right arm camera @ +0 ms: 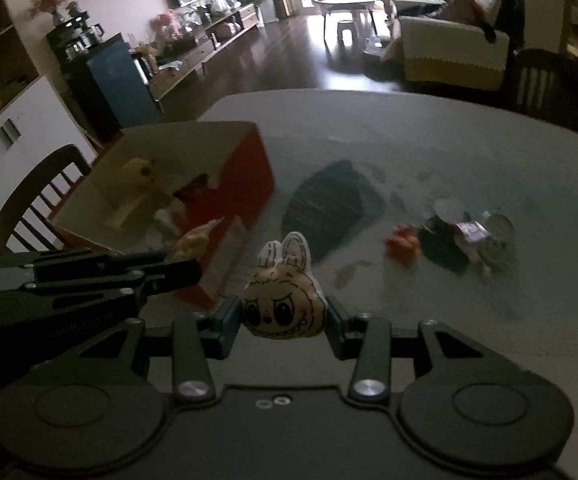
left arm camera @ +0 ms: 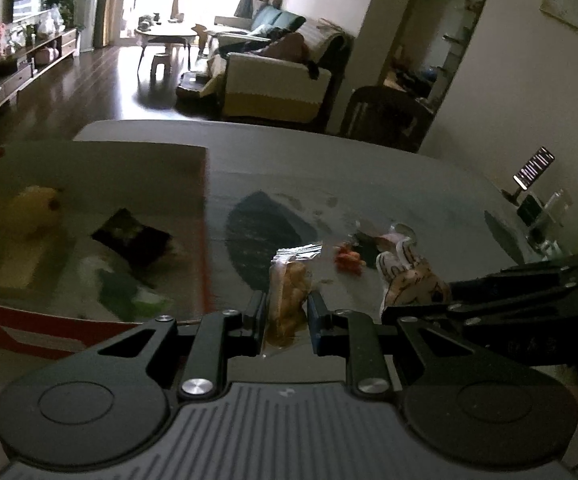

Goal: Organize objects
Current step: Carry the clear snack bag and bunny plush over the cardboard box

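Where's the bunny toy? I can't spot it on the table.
Between the right gripper's fingers is the bunny toy, held above the table, right of the red box.

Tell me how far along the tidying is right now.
Partway. The red box already holds a yellow plush and a dark packet. The left gripper grips a snack bag; the right gripper grips a bunny-eared toy. An orange item and wrappers remain on the table.

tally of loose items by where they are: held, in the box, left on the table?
Held: 2, snack packet, bunny-eared toy
In the red box: 3 clear, yellow plush, dark packet, green packet
On the table: 2 clear, orange piece, wrapper pile
Total: 7
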{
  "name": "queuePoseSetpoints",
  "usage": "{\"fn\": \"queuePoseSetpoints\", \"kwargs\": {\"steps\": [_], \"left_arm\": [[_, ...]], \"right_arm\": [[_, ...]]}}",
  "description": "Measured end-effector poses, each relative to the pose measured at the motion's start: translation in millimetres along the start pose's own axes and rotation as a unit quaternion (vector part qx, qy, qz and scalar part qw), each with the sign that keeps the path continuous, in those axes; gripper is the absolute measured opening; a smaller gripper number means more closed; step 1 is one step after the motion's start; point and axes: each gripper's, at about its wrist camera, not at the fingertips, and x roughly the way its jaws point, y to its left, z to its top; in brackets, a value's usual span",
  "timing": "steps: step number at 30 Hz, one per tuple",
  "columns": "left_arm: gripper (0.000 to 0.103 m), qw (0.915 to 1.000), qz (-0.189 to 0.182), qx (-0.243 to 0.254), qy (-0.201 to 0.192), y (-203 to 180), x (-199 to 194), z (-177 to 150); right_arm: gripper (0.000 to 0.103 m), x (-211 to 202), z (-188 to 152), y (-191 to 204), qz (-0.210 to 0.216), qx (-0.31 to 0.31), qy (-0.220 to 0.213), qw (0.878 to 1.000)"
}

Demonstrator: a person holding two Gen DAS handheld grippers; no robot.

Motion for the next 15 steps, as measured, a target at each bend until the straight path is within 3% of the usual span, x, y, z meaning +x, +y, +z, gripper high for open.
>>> {"fn": "queuePoseSetpoints", "kwargs": {"steps": [15], "left_arm": [[0.021,0.9992,0.036,-0.007,-0.018,97.8,-43.1,16.1]], "right_arm": [[0.043,37.6,42.0,101.6,0.015,-0.054,-0.014,0.998]]}}
